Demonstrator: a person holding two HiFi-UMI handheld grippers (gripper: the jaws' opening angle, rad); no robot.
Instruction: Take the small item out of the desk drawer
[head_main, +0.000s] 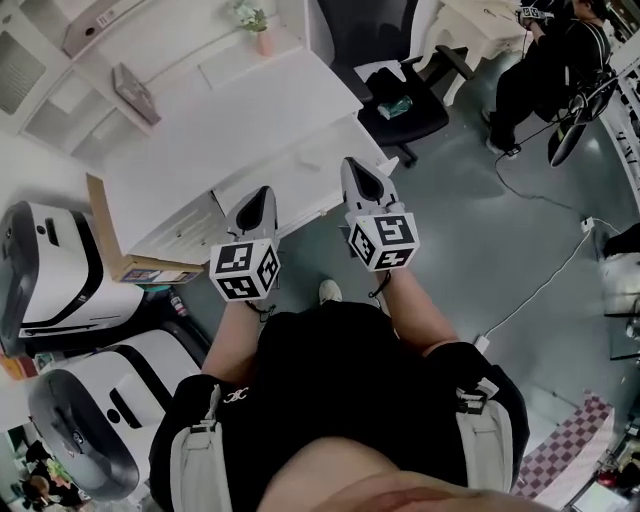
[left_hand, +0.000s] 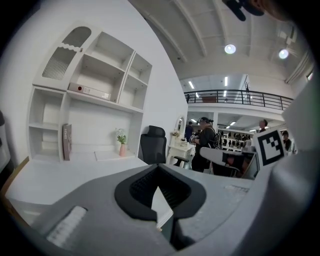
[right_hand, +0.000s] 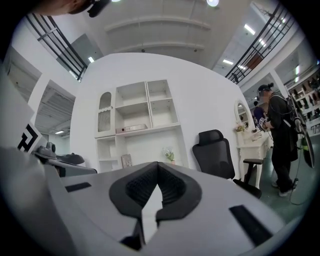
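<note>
The item is unseen, presumably inside the shut drawer (head_main: 310, 197) under the surface's (head_main: 230, 130) near edge, and the left hand-held gripper (head_main: 264, 192) and right hand-held gripper (head_main: 352, 166) hover empty with jaws closed, so either could skid off its front.

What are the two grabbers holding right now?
Nothing. The left gripper and the right gripper both have their jaws shut with nothing between them.

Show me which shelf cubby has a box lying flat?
The middle cubby, under the top one: a box lies flat there. Cubbies above and right look empty; the book below stands upright.
</note>
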